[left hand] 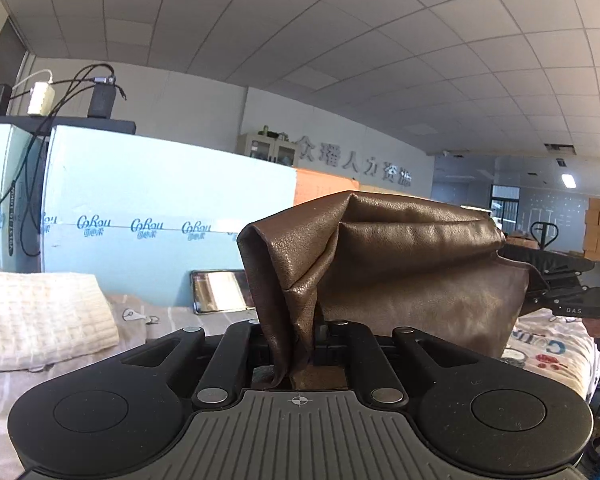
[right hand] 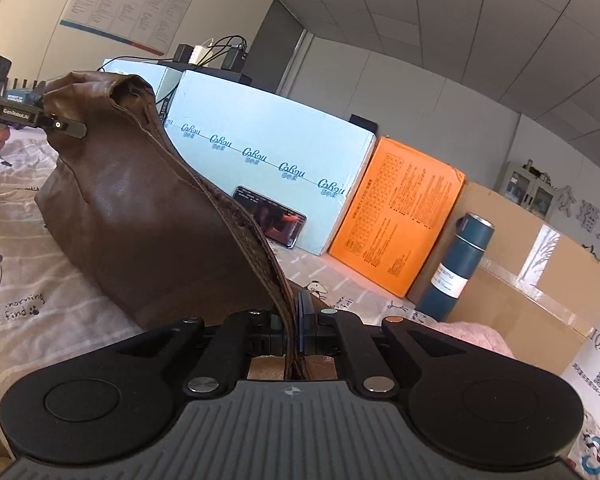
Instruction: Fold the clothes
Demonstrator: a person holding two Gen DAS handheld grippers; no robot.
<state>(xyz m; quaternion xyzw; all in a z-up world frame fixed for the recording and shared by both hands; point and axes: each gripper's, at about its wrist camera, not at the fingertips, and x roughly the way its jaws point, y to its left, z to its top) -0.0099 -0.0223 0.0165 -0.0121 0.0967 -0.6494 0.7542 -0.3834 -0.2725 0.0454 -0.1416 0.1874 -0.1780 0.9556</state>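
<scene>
Left wrist view: left gripper (left hand: 300, 344) and right gripper (right hand: 294, 332) both pinching creased, grainy brown leather garment (left hand: 400, 264), lifted between fingers, long axis spanning gripper to gripper above printed bedsheet (right hand: 28, 280).

Left wrist view sits low behind its fingers, tilted upward toward ceiling and far wall. Right wrist view looks leftward across the bed. Both are close to the brown garment (left hand: 400, 264) and share the blue box (right hand: 268, 136) and phone (left hand: 220, 292).

Boxes (right hand: 268, 152) + bottle (right hand: 458, 258) block behind.
</scene>
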